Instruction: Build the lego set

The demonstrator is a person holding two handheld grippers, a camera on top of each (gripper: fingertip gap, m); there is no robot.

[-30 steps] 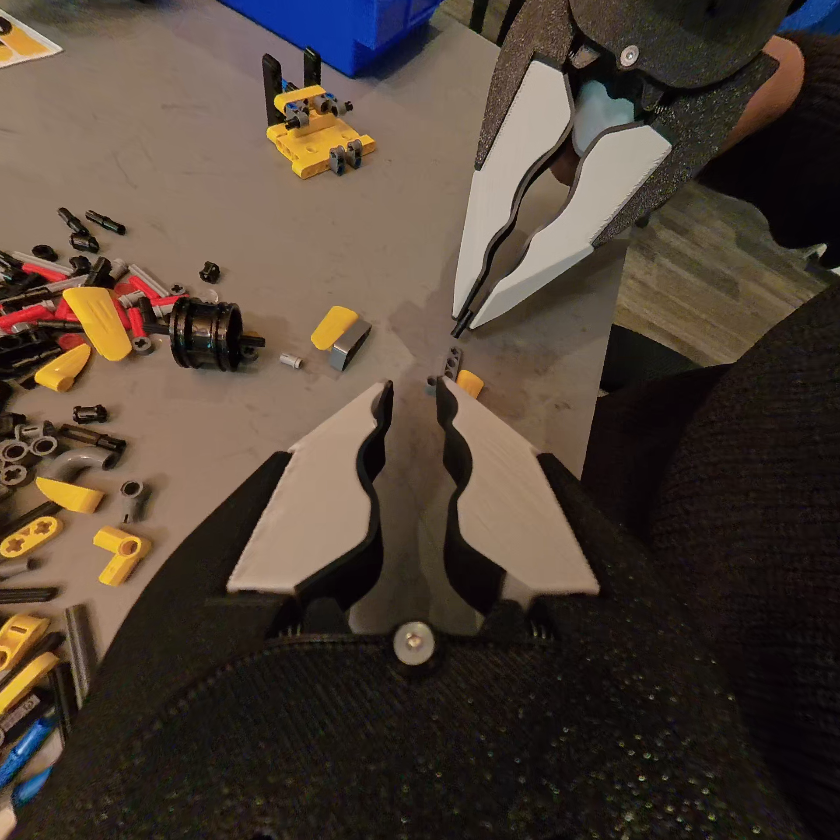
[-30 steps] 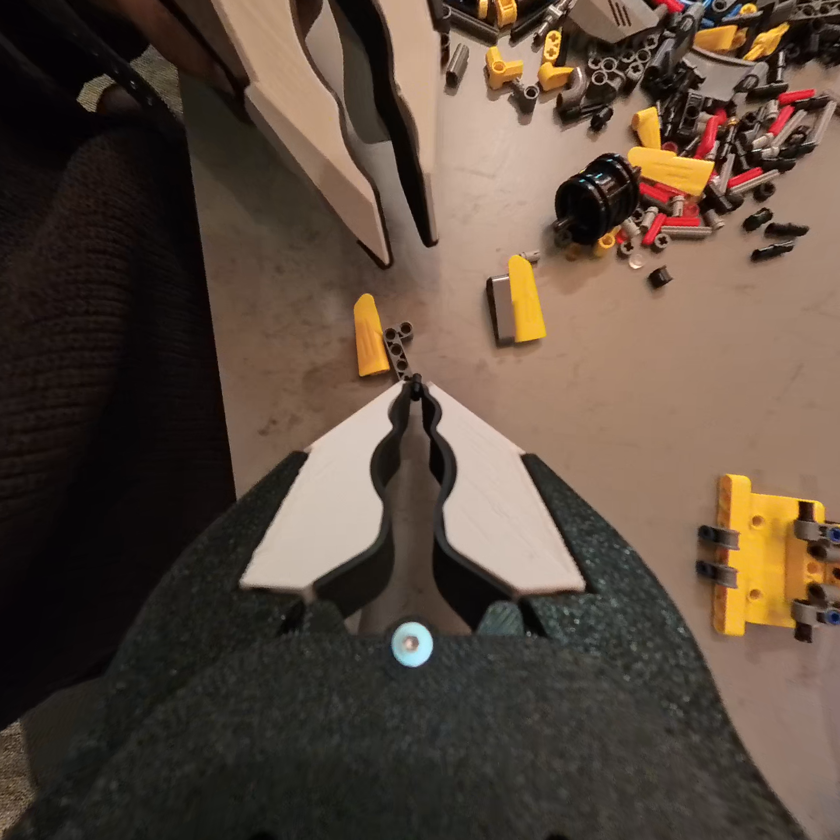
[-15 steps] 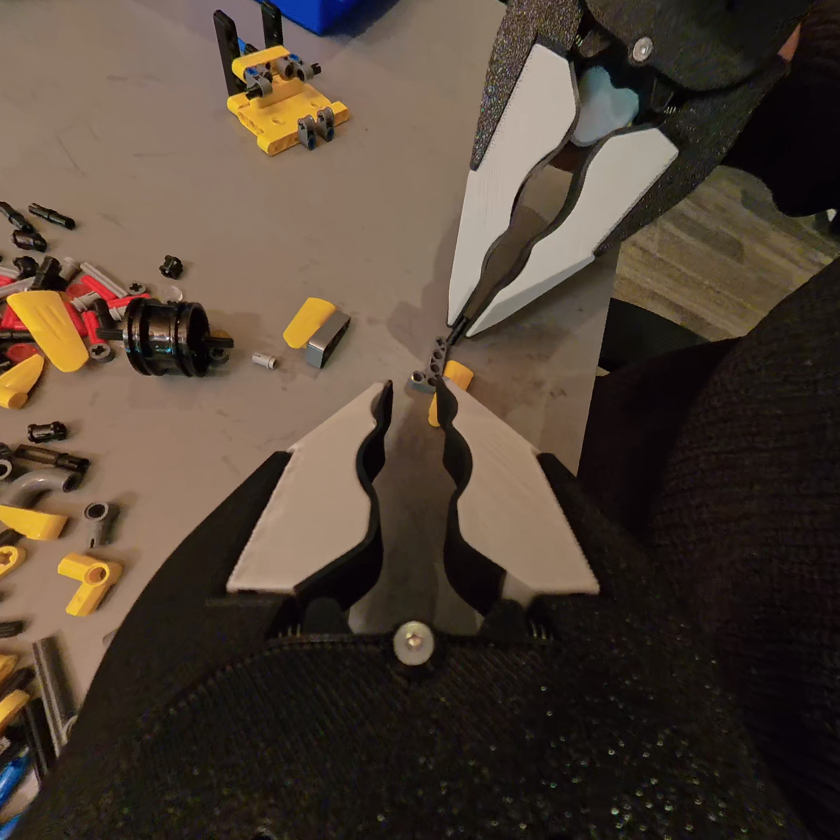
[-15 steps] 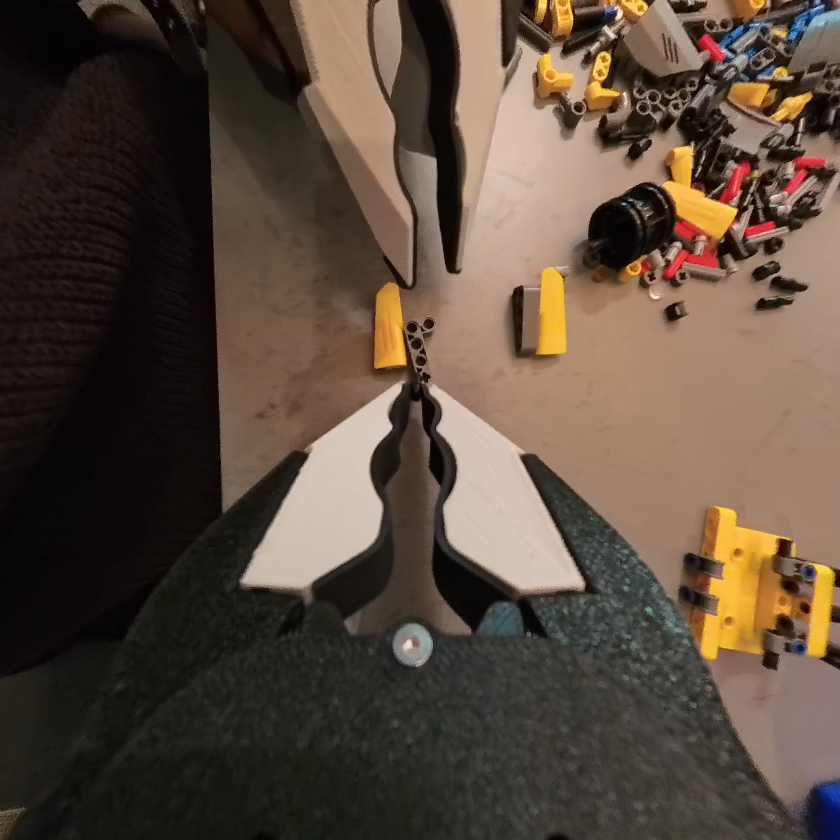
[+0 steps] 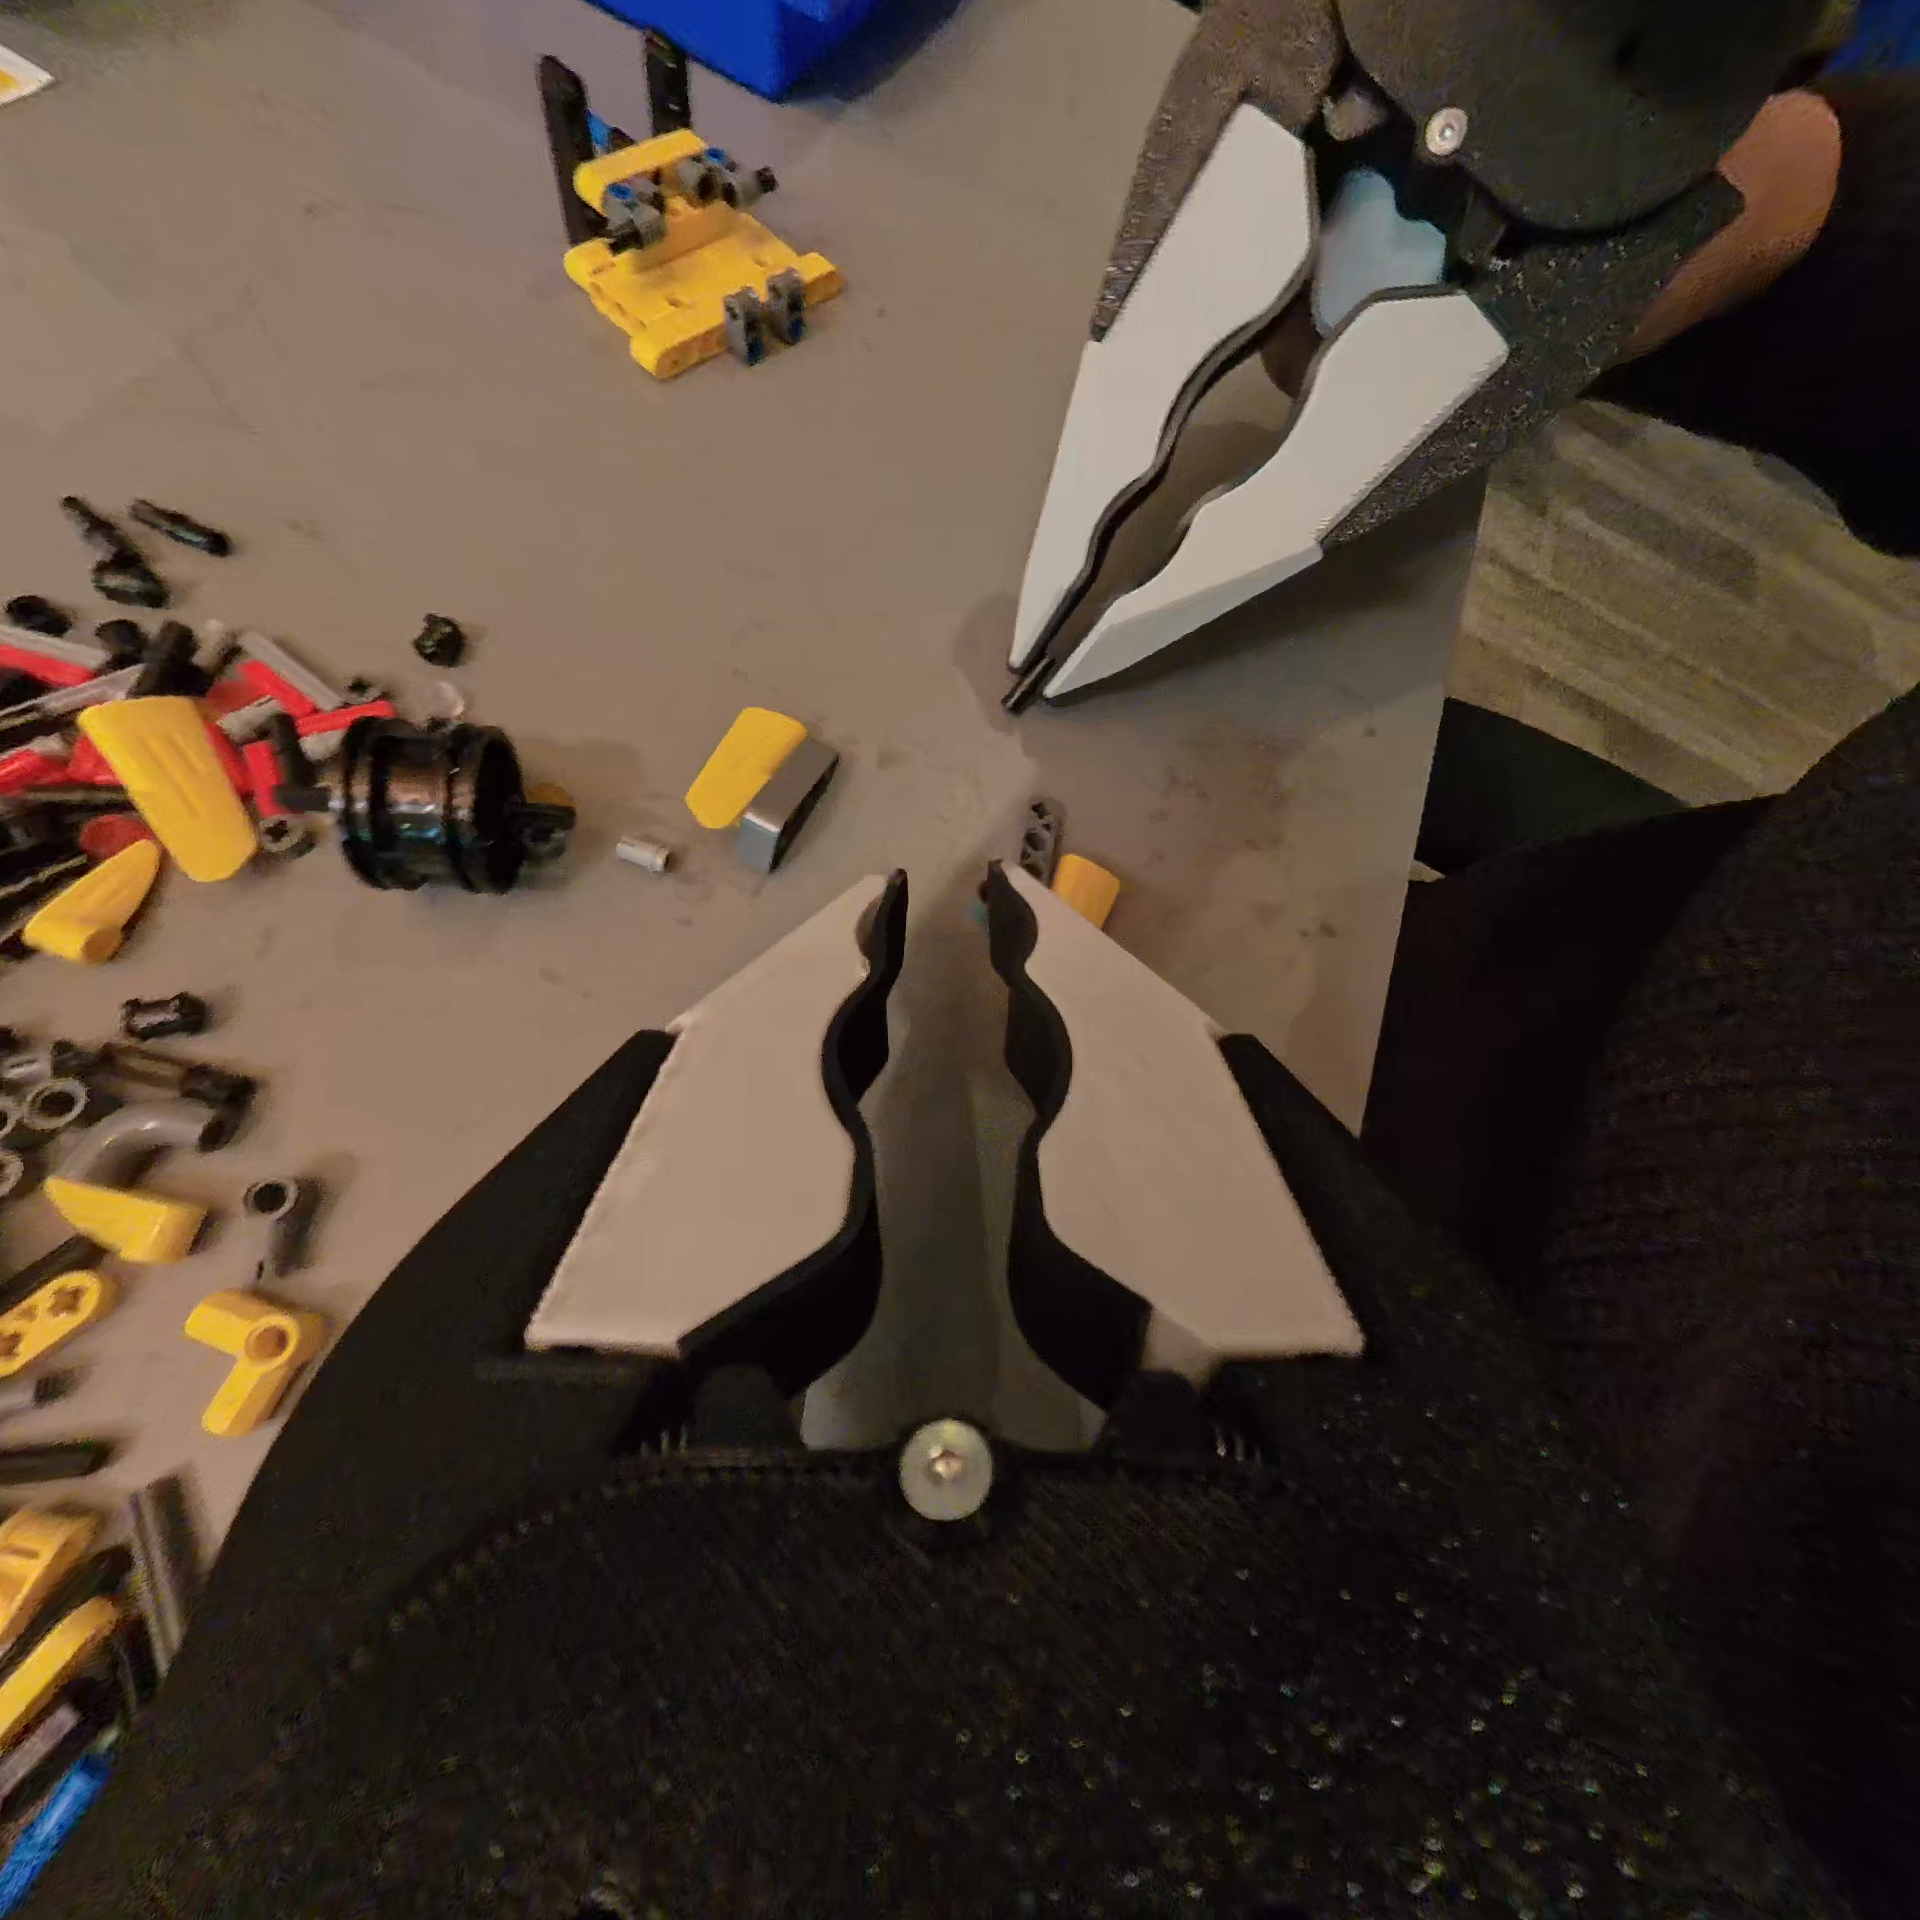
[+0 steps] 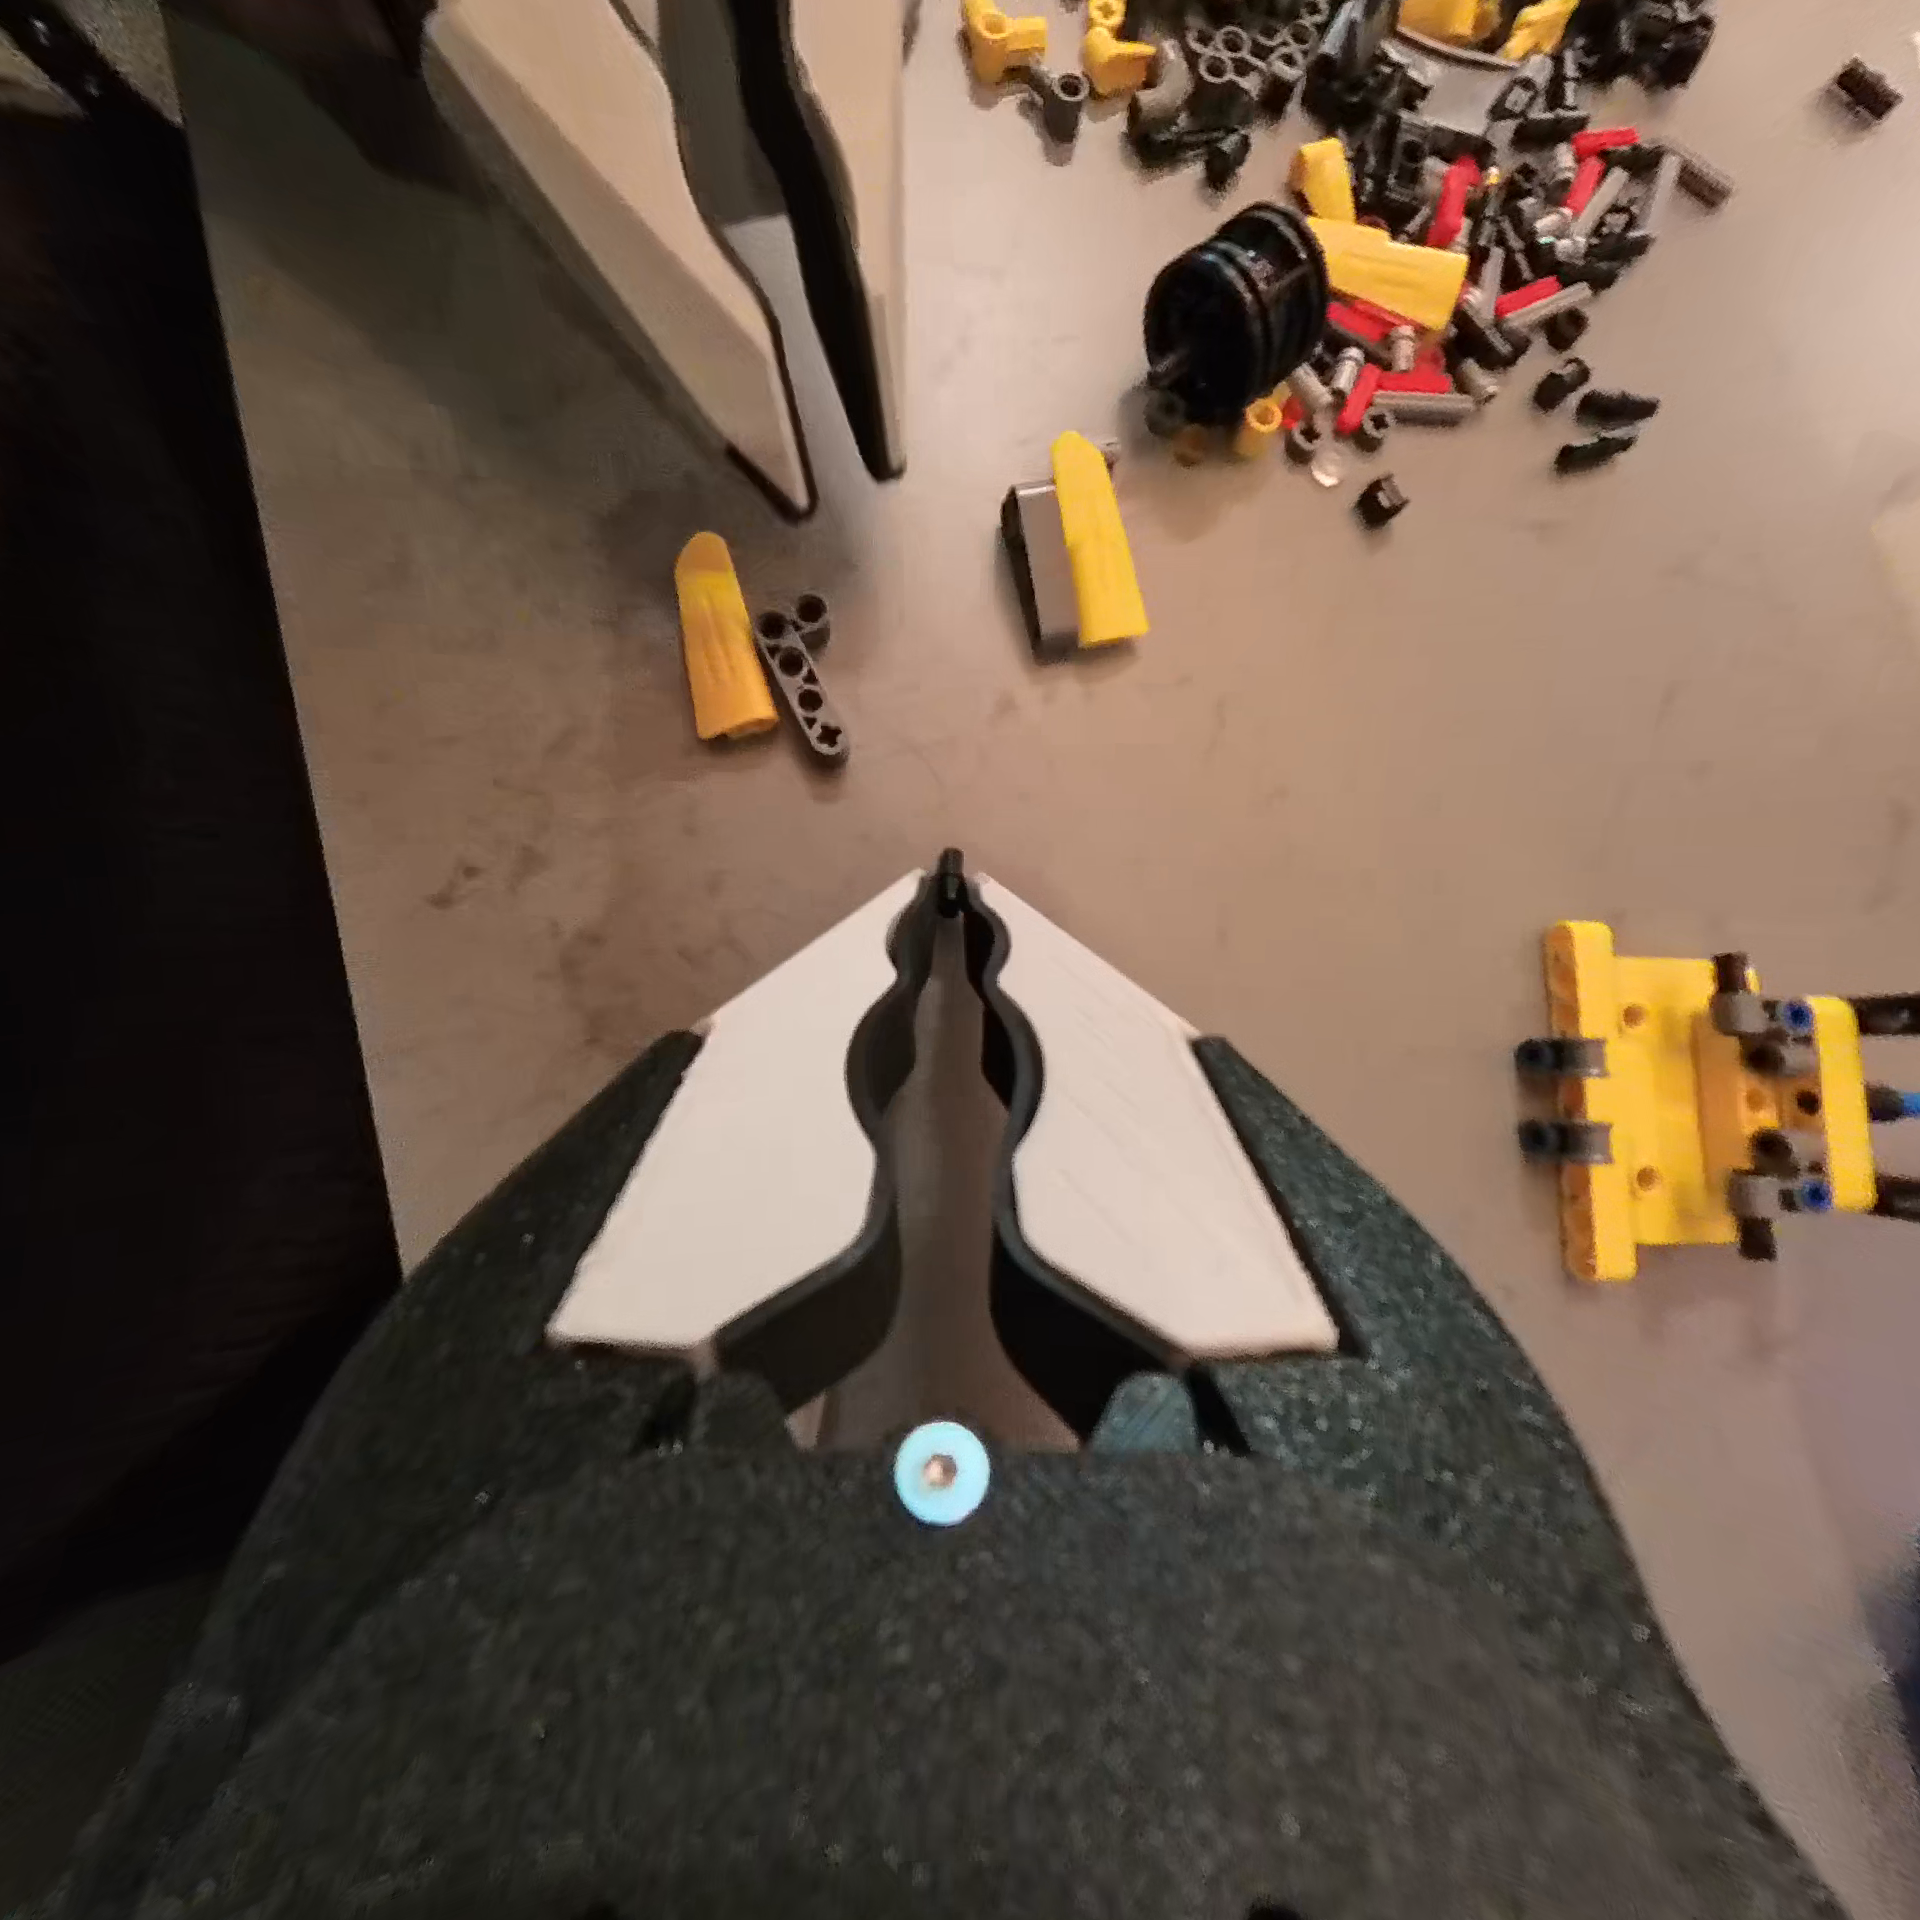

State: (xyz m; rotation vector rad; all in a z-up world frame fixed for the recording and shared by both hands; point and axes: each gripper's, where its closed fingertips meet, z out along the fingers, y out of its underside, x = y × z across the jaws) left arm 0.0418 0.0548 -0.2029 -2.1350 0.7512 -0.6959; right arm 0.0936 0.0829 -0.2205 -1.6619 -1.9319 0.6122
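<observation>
Your right gripper (image 6: 948, 878) clenched on one black pin (image 6: 949, 871), your left gripper (image 5: 943, 885) released, one grey beam (image 6: 802, 675) and one yellow panel (image 6: 717, 655) between them.

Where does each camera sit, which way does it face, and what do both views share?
Left wrist view: on the left gripper, looking down over its open fingers at the grey table; a dark sleeve shows.
Right wrist view: on the right gripper, fingers shut on a small black pin, facing the opposite way.
Shared: grey beam, yellow curved piece, yellow assembly.
</observation>
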